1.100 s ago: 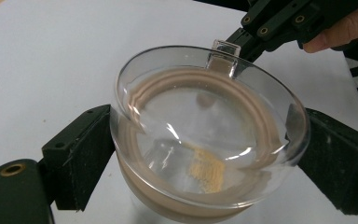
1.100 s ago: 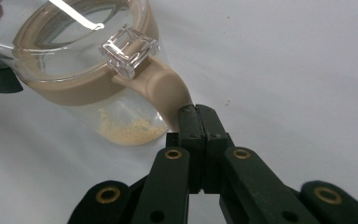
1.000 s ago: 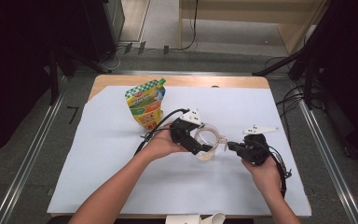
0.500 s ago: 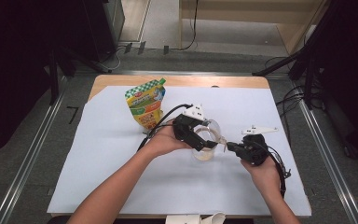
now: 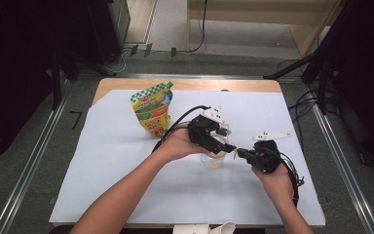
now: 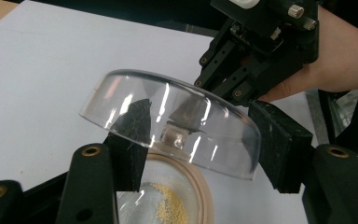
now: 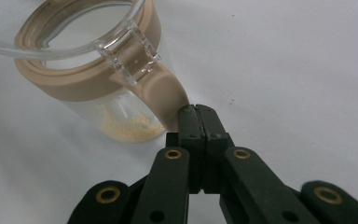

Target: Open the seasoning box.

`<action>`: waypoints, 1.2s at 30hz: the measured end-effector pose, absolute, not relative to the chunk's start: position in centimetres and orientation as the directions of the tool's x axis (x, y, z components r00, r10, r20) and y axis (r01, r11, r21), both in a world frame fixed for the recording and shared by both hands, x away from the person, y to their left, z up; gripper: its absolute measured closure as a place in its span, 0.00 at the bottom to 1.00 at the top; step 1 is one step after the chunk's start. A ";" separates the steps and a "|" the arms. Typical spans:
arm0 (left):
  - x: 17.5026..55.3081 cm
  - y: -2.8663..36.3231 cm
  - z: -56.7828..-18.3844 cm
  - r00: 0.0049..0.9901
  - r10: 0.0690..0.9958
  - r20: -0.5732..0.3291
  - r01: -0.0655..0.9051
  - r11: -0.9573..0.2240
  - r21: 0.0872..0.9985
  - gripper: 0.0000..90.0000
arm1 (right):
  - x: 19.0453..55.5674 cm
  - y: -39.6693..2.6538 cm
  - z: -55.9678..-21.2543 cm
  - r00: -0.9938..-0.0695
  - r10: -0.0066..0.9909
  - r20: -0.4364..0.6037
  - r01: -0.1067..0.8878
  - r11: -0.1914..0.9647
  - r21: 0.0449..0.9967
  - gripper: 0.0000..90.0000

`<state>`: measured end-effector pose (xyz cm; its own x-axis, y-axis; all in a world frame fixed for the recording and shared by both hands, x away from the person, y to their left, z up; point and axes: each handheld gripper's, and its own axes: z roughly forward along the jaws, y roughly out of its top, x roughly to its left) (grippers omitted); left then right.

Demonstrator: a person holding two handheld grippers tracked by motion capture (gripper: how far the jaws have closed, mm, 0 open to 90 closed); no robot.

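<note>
My left gripper (image 6: 200, 140) has just been closing; its pads now clamp the clear lid (image 6: 172, 119), lifted above the jar (image 7: 93, 88) mid-bench. My right gripper (image 7: 197, 119), jaws together, steadies the jar's tan handle (image 7: 165, 95). The lid looks light, stiff and probably slippery, so I'd grip it across the rim.

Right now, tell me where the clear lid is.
In the left gripper view, the clear lid sits tilted between the left gripper pads, just above the tan-rimmed jar.
</note>
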<state>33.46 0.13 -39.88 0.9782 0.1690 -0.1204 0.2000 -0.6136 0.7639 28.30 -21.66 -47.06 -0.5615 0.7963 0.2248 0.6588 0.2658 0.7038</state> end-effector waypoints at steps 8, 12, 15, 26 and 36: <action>32.9 -1.1 -39.4 0.978 0.159 -0.137 0.206 -0.620 0.757 0.49 | 28.3 -21.7 -47.0 -0.562 0.797 0.224 0.659 0.267 0.703 1.00; 32.7 -2.0 -39.6 0.978 0.142 -0.155 0.210 -0.623 0.754 0.50 | 28.3 -21.7 -47.0 -0.564 0.794 0.227 0.658 0.265 0.705 1.00; 32.6 -2.3 -39.8 0.978 0.123 -0.169 0.208 -0.633 0.745 0.54 | 28.3 -21.8 -47.0 -0.564 0.793 0.231 0.657 0.262 0.707 1.00; 32.9 0.7 -38.8 0.956 0.177 -0.235 0.294 -0.601 0.743 0.54 | 26.7 -22.2 -46.1 -0.575 0.786 0.228 0.633 0.251 0.732 0.95; 32.4 4.7 -38.5 0.939 0.250 -0.236 0.340 -0.564 0.752 0.62 | 24.1 -20.5 -45.1 -0.633 0.732 0.252 0.603 0.262 0.753 0.86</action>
<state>32.40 4.68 -38.48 0.9390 0.2497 -0.2365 0.3396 -0.5644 0.7524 24.06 -20.52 -45.14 -0.6331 0.7320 0.2518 0.6029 0.2623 0.7534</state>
